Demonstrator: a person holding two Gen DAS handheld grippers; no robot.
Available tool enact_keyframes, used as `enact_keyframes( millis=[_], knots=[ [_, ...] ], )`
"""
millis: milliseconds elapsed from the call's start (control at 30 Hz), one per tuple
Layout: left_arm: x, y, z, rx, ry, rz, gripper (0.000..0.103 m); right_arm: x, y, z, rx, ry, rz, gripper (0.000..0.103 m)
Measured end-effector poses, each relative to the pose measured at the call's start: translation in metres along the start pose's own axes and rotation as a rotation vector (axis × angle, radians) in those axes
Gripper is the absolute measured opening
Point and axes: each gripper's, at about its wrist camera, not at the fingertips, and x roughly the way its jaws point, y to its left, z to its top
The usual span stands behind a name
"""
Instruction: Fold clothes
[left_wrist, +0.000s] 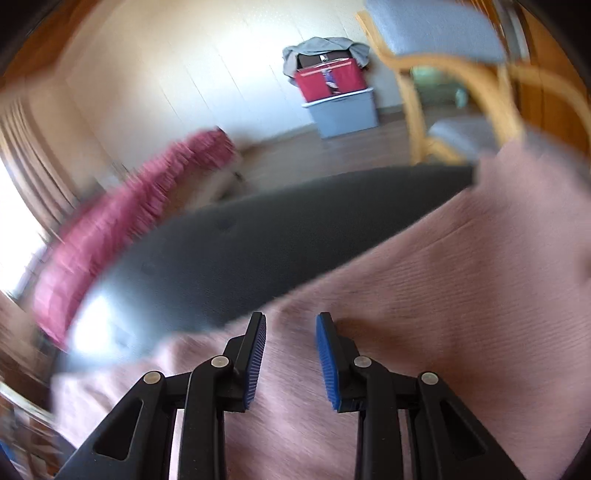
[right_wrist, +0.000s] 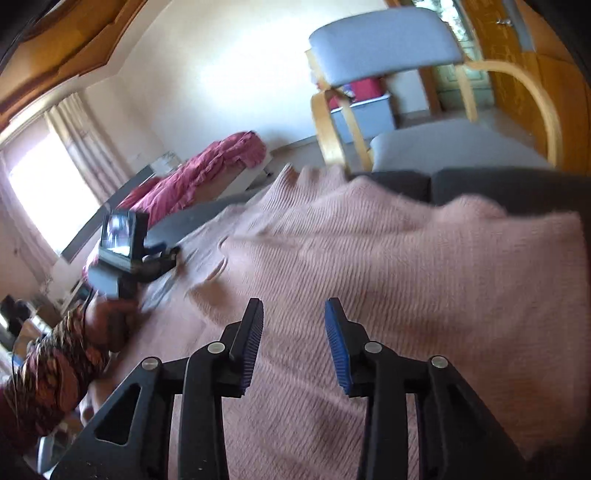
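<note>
My left gripper hovers low over the pink knit garment, jaws apart, holding nothing. My right gripper is likewise spread and empty. The garment lies spread on the dark cushion, beneath and beyond both grippers.
</note>
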Motion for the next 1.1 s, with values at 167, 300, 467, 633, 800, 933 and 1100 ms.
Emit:
enact_keyframes(
  millis=[167,300,467,633,800,933,1100],
  knots=[
    [-0.028,-0.012,-0.003,-0.269,0.107,-0.497,0.028,0.004,-0.011,-0.003,0.046,0.034,0.032,0.038],
    [-0.039,-0.055,-0.008,-0.22,0.147,-0.581,0.028,0.01,-0.022,-0.003,0.121,0.034,0.088,0.038],
    [-0.053,-0.092,-0.011,-0.165,0.093,-0.529,0.028,0.01,-0.021,-0.004,0.124,0.031,0.089,0.038],
    [-0.062,-0.114,-0.021,-0.088,-0.003,-0.417,0.028,0.008,-0.018,0.0,0.124,0.031,0.09,0.04],
    [-0.062,-0.125,-0.022,-0.047,-0.038,-0.369,0.028,0.007,-0.017,0.0,0.122,0.034,0.084,0.04],
    [-0.059,-0.124,-0.021,-0.058,-0.041,-0.379,0.029,0.005,-0.018,0.0,0.12,0.036,0.079,0.041],
    [-0.059,-0.133,-0.018,-0.038,-0.049,-0.353,0.029,0.005,-0.019,-0.001,0.123,0.038,0.078,0.041]
  ],
)
